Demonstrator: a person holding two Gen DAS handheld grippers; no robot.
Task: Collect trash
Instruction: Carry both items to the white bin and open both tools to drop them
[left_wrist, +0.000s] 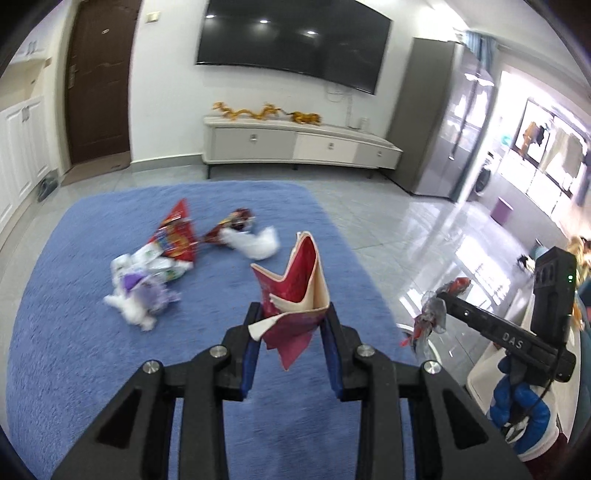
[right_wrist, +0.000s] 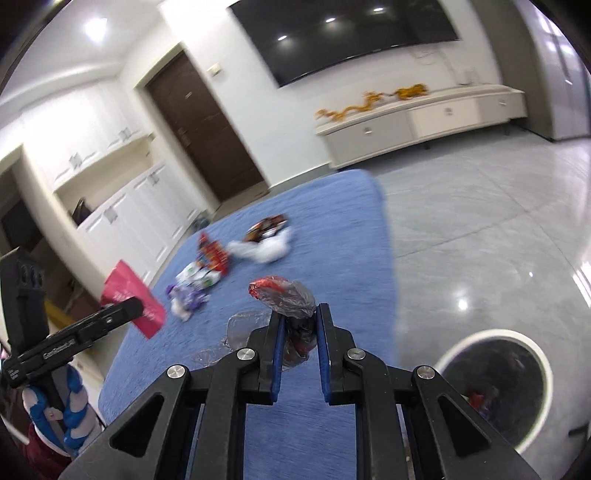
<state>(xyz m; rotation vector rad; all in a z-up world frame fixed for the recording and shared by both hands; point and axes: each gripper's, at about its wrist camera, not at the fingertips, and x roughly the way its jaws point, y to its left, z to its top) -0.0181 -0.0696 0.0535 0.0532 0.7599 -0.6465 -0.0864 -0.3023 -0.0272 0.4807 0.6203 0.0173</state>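
My left gripper (left_wrist: 291, 314) is shut on a folded red paper packet (left_wrist: 295, 288) with a cream lining, held above the blue rug (left_wrist: 74, 332). The same packet (right_wrist: 133, 299) shows in the right wrist view at the left. My right gripper (right_wrist: 298, 314) is shut on a crumpled clear and red plastic wrapper (right_wrist: 284, 295); that wrapper (left_wrist: 432, 314) also shows at the right of the left wrist view. On the rug lie a red snack bag (left_wrist: 175, 236), white crumpled tissue (left_wrist: 255, 243) and a purple and white wrapper (left_wrist: 142, 295).
A white round bin (right_wrist: 535, 354) with a dark liner and some trash inside stands on the tiled floor, low right in the right wrist view. A low TV cabinet (left_wrist: 295, 142) lines the far wall. Gloved hands (left_wrist: 517, 410) hold both grippers.
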